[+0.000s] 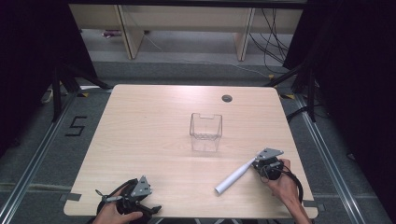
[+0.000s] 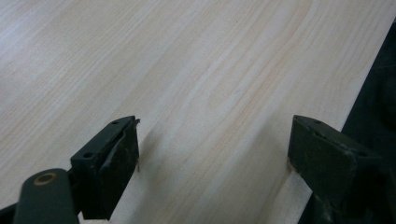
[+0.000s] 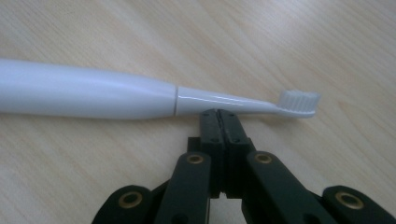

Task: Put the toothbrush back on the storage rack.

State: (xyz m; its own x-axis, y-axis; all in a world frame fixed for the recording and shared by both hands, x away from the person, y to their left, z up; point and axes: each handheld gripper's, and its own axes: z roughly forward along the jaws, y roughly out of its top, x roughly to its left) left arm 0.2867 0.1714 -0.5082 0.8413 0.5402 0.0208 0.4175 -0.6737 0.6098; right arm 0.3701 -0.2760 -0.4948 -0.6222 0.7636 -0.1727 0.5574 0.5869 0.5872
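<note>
Pale wood grain covers the table, which stands on a grey floor with dark curtains at both sides of the high view. Near the middle of that frame sits a clear plastic box, upright and open at the top. Lower right of it lies a white electric toothbrush, slanting from lower left to upper right, its thin end reaching the right gripper, which a hand holds near the table's right edge. At the lower left of the frame the left gripper rests near the table's front edge in the other hand, well apart from the toothbrush.

From the left gripper view, its two black jaws stand spread wide with bare tabletop between them; the table's edge runs along the right side of the frame.

From the right gripper view, the jaws are pressed together with nothing between them, their tips just beside the toothbrush's neck. The brush lies across the frame, thick handle at the left, bristle head at the right with bristles pointing up.
</note>
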